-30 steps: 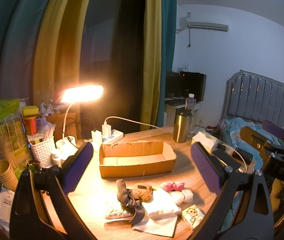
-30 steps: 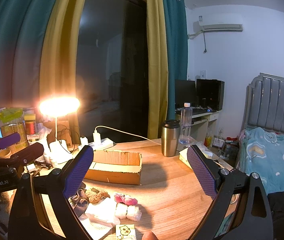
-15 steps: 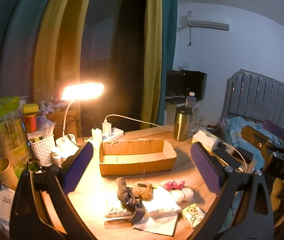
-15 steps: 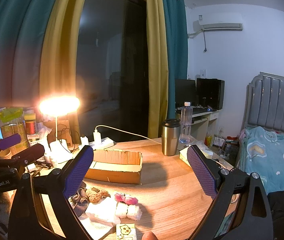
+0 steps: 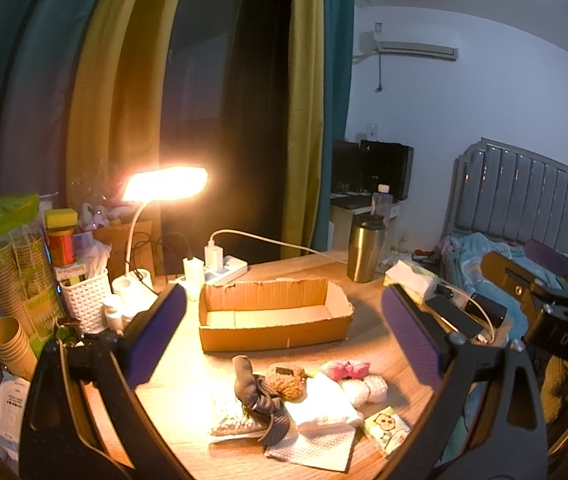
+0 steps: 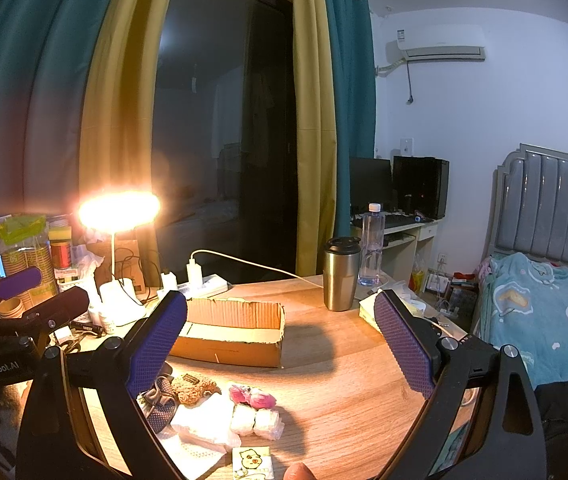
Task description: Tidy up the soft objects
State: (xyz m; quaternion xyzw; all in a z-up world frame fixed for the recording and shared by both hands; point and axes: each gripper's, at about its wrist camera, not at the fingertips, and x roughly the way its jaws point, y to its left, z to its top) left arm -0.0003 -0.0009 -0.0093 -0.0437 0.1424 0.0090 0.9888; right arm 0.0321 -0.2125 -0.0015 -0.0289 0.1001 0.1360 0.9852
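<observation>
A low empty cardboard box (image 5: pixel 276 320) lies mid-table under the lamp. In front of it sits a pile of soft things: a dark grey sock (image 5: pixel 258 396), a brown fuzzy piece (image 5: pixel 286 380), a pink piece (image 5: pixel 346 370), white rolled pieces (image 5: pixel 366 388), a white cloth (image 5: pixel 324 404) and a cartoon tissue packet (image 5: pixel 386 428). My left gripper (image 5: pixel 283 296) hovers open above the pile, holding nothing. My right gripper (image 6: pixel 280 302) is also open and empty, with the box (image 6: pixel 232 336) and the pile (image 6: pixel 254 396) below it.
A lit desk lamp (image 5: pixel 164 184), power strip (image 5: pixel 224 270), white basket (image 5: pixel 84 296) and paper cups (image 5: pixel 6 340) crowd the left. A steel tumbler (image 5: pixel 364 248), tissue box (image 5: pixel 410 276) and phones (image 5: pixel 468 312) stand on the right. A bed (image 6: pixel 544 312) lies beyond the table edge.
Both views have drifted only slightly. Nothing on the table has moved and both grippers stay open.
</observation>
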